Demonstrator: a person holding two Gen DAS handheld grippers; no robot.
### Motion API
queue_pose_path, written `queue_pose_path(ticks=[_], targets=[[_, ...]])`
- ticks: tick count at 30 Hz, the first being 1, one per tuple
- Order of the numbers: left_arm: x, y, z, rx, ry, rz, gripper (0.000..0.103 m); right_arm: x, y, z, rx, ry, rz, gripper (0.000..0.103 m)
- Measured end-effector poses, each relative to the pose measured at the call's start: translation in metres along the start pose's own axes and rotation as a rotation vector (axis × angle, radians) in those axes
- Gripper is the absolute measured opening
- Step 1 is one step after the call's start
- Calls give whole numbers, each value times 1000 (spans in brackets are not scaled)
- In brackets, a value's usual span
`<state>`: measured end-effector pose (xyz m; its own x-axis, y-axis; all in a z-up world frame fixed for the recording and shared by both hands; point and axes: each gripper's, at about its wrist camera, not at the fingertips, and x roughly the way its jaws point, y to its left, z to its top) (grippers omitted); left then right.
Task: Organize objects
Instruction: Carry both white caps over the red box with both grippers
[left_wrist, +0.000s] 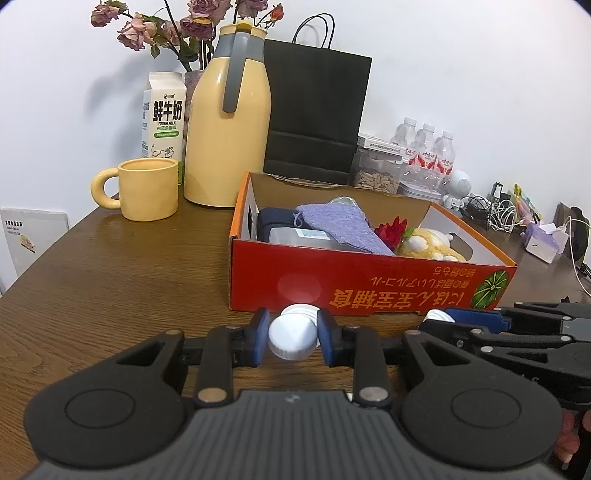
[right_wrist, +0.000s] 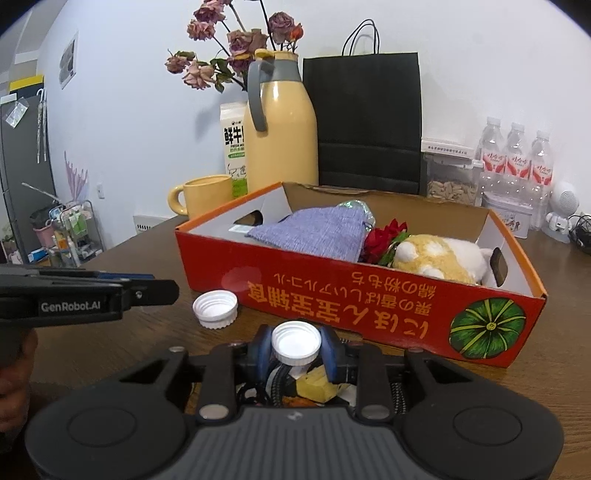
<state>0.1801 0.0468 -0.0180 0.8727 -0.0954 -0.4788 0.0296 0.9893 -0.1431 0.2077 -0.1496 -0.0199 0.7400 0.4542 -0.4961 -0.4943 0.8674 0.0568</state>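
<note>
At the far left the yellow mug (left_wrist: 149, 190), the milk carton (left_wrist: 162, 110) and the yellow flask (left_wrist: 227, 129) stand in a group on the table (left_wrist: 110, 277), apart from the box; whether they belong to the sorting I cannot tell. Nearer the camera, the left gripper (left_wrist: 293, 338) has its jaws drawn in narrow, the blue pads pressing on either side of a tilted white cap (left_wrist: 291, 332), which is held just in front of the red box (right_wrist: 332, 291) and not yet over it. Just beyond its fingertips a loose cap (right_wrist: 215, 308) lies open side up on the wood, close to the foot of the box wall and touched by neither tool. To the right of that, the right gripper (right_wrist: 295, 345) is likewise closed down to a small gap, its pads against the rim of a second held cap (right_wrist: 295, 339), which sits low near the table in front of the box. Inside the box there already lie a purple pouch (right_wrist: 314, 234), then a red rose (right_wrist: 388, 236), then a plush toy (right_wrist: 439, 254) at the right end, with a dark case and a clear container partly hidden under the pouch. So the job looks well advanced: the larger items are stowed, and what remains, by my reading, is the three caps, two gripped but still outside the box, and one waiting on the table for a later trip.
</note>
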Motion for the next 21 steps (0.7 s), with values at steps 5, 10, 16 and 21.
queue_pose_path(ticks=[5,10,16,21], targets=[[-1,-3,2,8,-10,7,29,-6,0,2,1,-29,-11,27],[-8,-15,11,40,-36,10,29,-16,-2,9,-5,-73,-16,27],[-10,-30,38,64,-86,7,29,-25,-12,27,-19,-132,-39,27],[1,-46,66,89,-127,26,29,-22,-20,48,-37,-180,-72,27]])
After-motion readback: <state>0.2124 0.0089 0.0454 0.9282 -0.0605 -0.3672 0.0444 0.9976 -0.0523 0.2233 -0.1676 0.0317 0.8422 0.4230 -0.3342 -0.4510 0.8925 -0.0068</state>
